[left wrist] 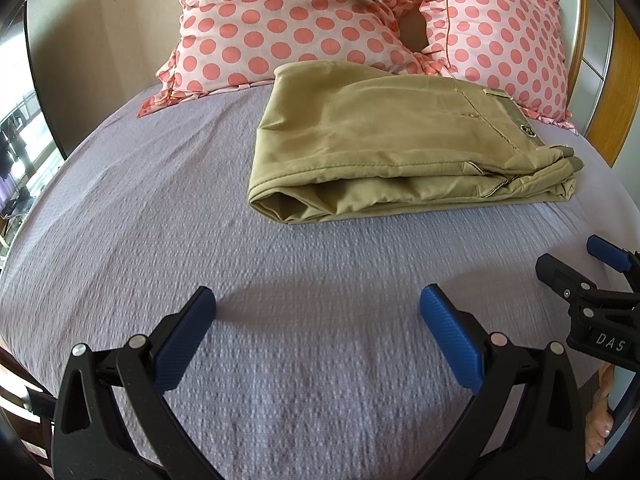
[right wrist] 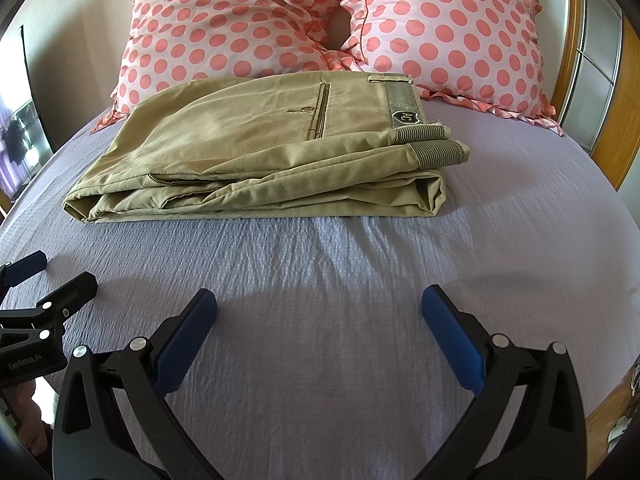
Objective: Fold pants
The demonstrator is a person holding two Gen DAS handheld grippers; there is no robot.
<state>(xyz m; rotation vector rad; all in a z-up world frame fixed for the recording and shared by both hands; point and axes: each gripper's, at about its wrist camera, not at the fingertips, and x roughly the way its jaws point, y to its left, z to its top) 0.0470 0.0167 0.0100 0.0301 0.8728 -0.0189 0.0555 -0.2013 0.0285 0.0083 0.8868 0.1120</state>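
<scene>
Both jaws gape empty; only the right wrist view shows the pants' badge legibly.

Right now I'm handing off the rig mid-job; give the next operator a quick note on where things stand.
Left gripper: open, empty, over bare sheet.
Right gripper: open, empty, beside the left, also over bare sheet.
Pants: khaki, folded into a compact stack on the lavender bedsheet, in front of the two polka-dot pillows, waistband end to the right.
Done: the fold looks complete; neither gripper touches the pants.
Left: probably nothing, except perhaps squaring the slightly staggered edges at the waistband end.
</scene>
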